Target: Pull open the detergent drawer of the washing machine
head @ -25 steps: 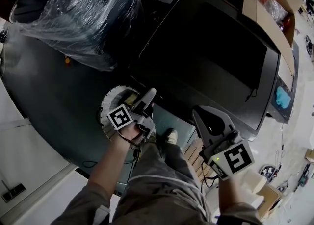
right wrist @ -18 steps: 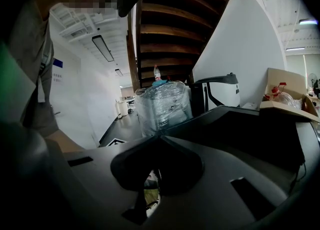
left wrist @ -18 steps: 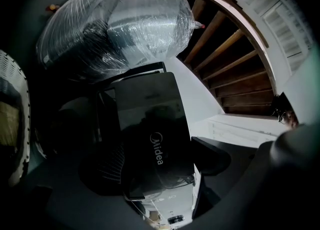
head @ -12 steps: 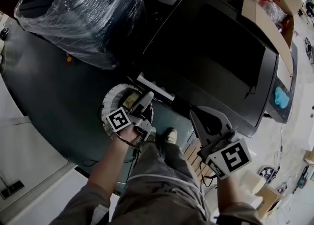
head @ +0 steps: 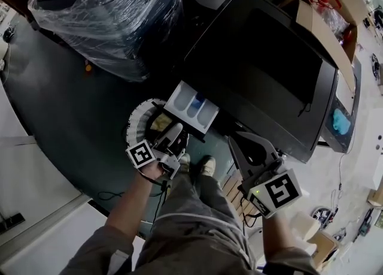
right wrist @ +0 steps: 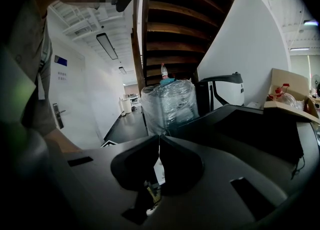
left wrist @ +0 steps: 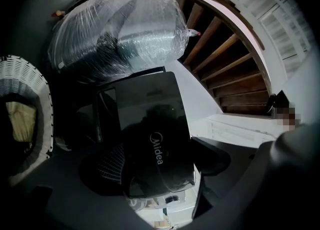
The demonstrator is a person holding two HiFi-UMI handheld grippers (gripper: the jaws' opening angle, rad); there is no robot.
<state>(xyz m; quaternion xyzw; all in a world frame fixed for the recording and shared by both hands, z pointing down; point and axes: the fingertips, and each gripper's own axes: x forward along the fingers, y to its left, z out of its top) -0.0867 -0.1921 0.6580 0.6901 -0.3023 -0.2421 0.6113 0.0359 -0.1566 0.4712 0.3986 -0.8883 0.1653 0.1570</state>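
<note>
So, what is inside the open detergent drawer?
Side-by-side compartments show in the detergent drawer, the middle one blue. Contents are too small to tell; the left gripper hides its front.

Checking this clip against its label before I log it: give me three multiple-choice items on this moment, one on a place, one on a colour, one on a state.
1. Where is the white laundry basket?
A. on a chair
B. on the floor beside the detergent drawer
C. hanging on a wall

2. What colour is the inside of the detergent drawer?
A. red
B. white with blue
C. green

3. How do the jaws of the right hand-held gripper stand?
A. together, nothing between them
B. wide apart
C. closed on a bottle

Answers:
1 B, as the head view shows the basket low on the dark floor, just left of the drawer.
2 B, as the open tray shows white walls and blue compartments.
3 A, as the right gripper view shows the two tips meeting with nothing held.
</note>
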